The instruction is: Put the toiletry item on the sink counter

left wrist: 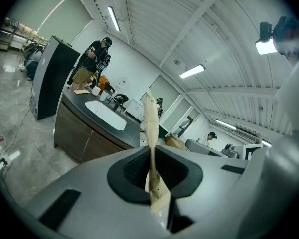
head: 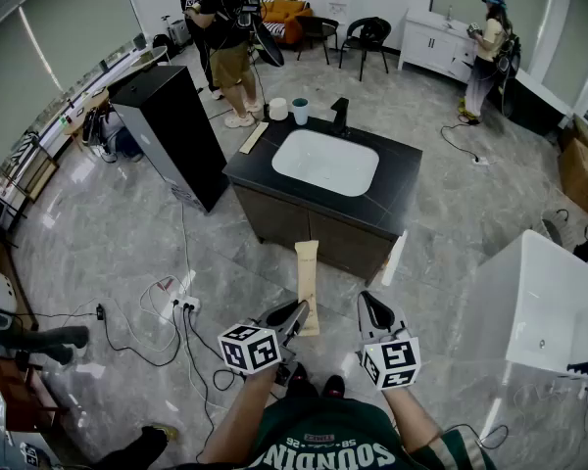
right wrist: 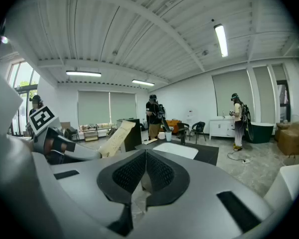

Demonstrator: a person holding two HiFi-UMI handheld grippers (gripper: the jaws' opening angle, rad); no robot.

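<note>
One white bathtub (head: 541, 306) stands at three o'clock in the head view, and one tall black cabinet (head: 167, 125) at ten o'clock. One sink counter (head: 250, 171) with a black top lies at twelve o'clock, with one white basin (head: 325, 162) set in it. Two other people stand at the far end, one (head: 225, 37) at eleven o'clock and one (head: 488, 52) at one o'clock. Two black chairs (head: 370, 37) stand between them, by the far wall.

There are two grippers. The left gripper (head: 294, 313) (left wrist: 152, 158) is clamped on the near end of one long flat beige toiletry pack (head: 307, 280) (left wrist: 150, 126), which points toward twelve o'clock and hangs over the floor, well short of the counter. The right gripper (head: 372, 306) (right wrist: 145, 156) has its jaws pressed together on nothing (the pack (right wrist: 114, 138) shows at its nine o'clock).

On the counter's far edge stand one black faucet (head: 340, 114) and two cups, one white (head: 278, 109) and one dark teal (head: 301, 111). A pale flat strip (head: 254, 137) lies at the counter's ten o'clock corner, possibly wood, though it is too small to tell.

The floor (head: 127, 233) is glossy grey marbled tile, with one white power strip (head: 176, 305) and black cables at eight o'clock. The ceiling is white, with long strip lights.
</note>
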